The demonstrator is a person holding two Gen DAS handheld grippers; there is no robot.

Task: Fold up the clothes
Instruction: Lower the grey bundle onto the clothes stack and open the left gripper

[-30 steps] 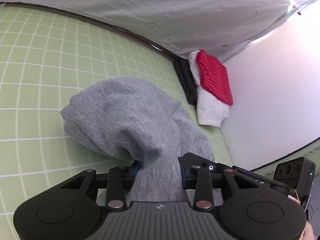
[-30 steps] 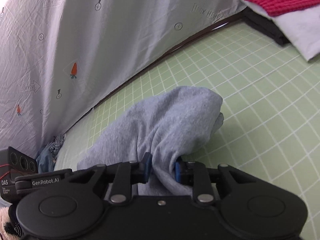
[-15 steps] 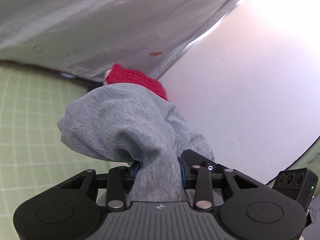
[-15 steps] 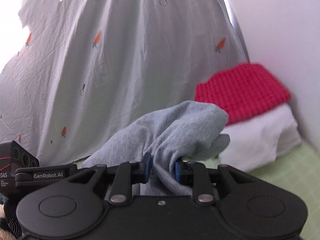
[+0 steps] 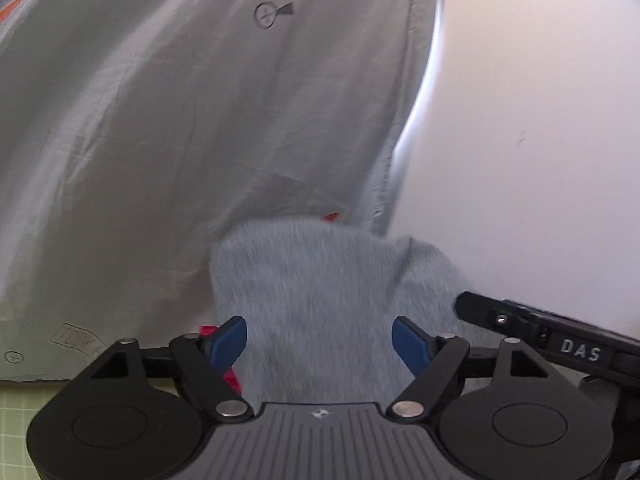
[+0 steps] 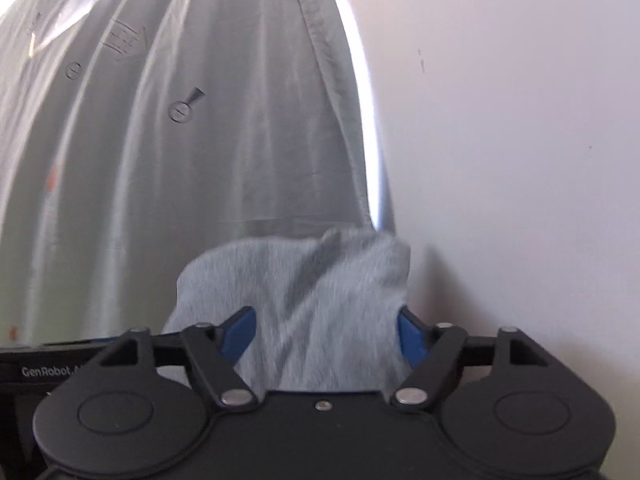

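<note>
A bunched grey garment [image 5: 320, 280] fills the space in front of my left gripper [image 5: 320, 340]. Its jaws are opening, and the cloth lies loose between the blue pads [image 5: 228, 340]. The right wrist view shows the same grey garment [image 6: 304, 280] between the fingers of my right gripper [image 6: 326, 332]. Its jaws are opening too, and the blue pads [image 6: 240, 332] stand wide at the cloth's sides. A bit of a red knitted piece [image 5: 230, 376] peeks out under the left finger. What the garment rests on is hidden.
A white printed sheet [image 5: 200, 120] hangs close ahead, with a white wall [image 5: 520, 120] to its right. A strip of green grid mat [image 5: 20, 404] shows at the lower left. The right gripper's black body [image 5: 560, 344] sits close beside the left gripper.
Both grippers carried the grey garment up off the green mat toward the back corner with the red and white pile. Both pairs of jaws went from shut on the cloth to wide apart.
</note>
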